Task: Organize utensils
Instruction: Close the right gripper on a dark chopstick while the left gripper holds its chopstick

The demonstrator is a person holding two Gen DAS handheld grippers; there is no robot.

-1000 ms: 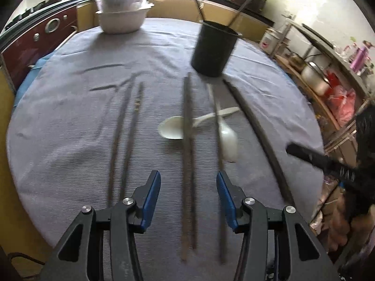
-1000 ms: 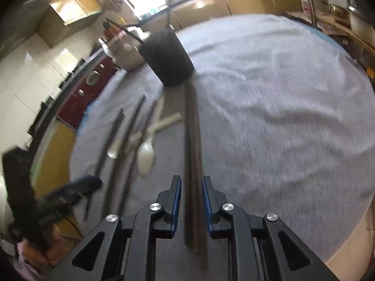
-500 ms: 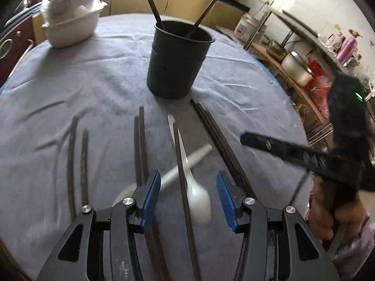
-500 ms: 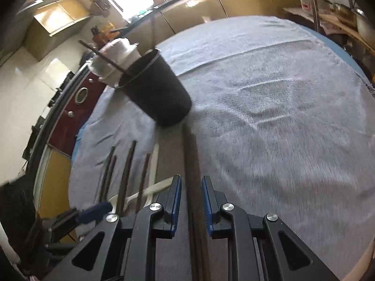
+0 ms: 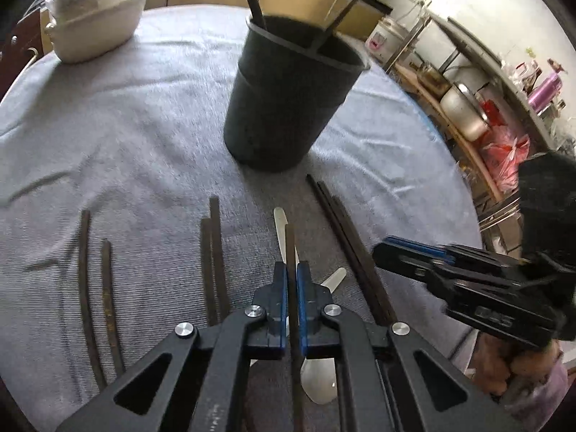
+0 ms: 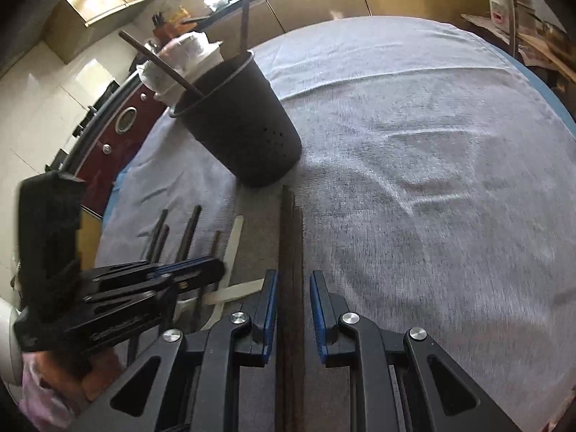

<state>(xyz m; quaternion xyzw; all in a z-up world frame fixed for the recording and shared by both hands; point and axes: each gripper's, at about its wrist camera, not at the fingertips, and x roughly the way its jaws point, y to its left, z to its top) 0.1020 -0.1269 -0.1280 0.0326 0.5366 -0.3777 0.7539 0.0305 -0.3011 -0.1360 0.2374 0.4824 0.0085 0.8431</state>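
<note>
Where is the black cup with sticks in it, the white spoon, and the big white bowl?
black cup (image 5: 284, 108), left wrist view, on the middle of its outer wall.
white spoon (image 5: 318, 383), left wrist view, on its scoop below the gripper.
white bowl (image 5: 97, 32), left wrist view, on its side wall.

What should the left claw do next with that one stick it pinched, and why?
Probably lift it gently and carry it toward the black holder. The left claw has just been closing and now pinches a single chopstick that lies across a white spoon on the cloth. Two chopsticks already stand in the holder, so this one likely belongs there too.
</note>
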